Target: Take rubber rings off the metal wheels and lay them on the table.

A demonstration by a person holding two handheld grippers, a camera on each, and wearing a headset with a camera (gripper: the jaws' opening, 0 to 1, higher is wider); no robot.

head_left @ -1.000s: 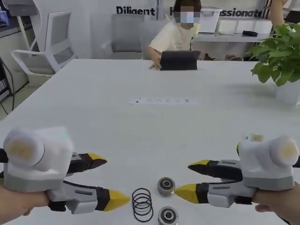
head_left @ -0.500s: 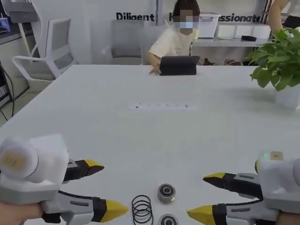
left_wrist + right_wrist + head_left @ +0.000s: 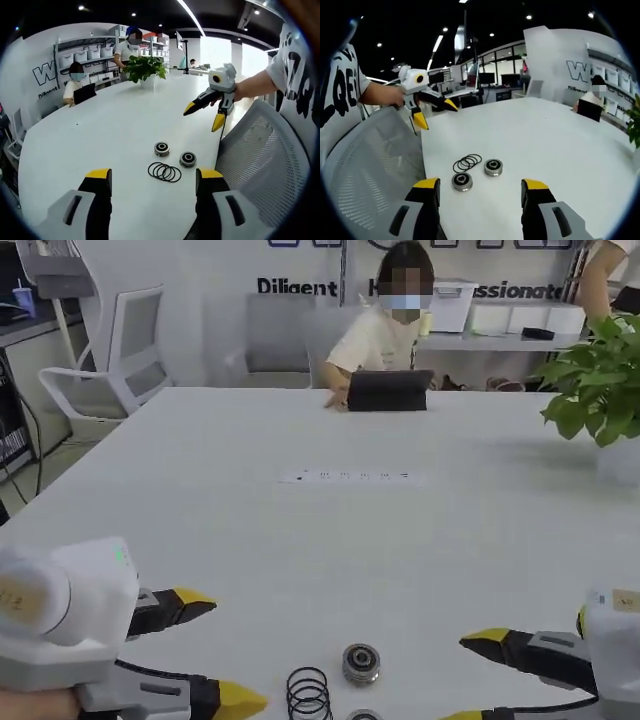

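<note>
Two metal wheels lie near the table's front edge: one (image 3: 360,662) in full sight, the other (image 3: 362,716) cut by the frame's bottom. A small pile of black rubber rings (image 3: 308,692) lies just left of them on the table. My left gripper (image 3: 220,650) is open and empty, to the left of the rings. My right gripper (image 3: 475,678) is open and empty, well right of the wheels. In the left gripper view the rings (image 3: 165,172) and both wheels (image 3: 161,148) (image 3: 188,159) lie ahead of the jaws. The right gripper view shows the wheels (image 3: 493,167) (image 3: 462,181) and rings (image 3: 467,162).
A white strip (image 3: 350,477) lies mid-table. At the far end a person (image 3: 385,335) sits behind a dark laptop (image 3: 388,390). A potted plant (image 3: 600,390) stands at the right. White chairs (image 3: 120,350) stand at the back left. A grey mesh chair (image 3: 260,155) is beside me.
The head camera has tilted up. My right gripper has drawn back to the right, away from the wheels. The left gripper has drawn back slightly. Wheels and rings lie where they were.
</note>
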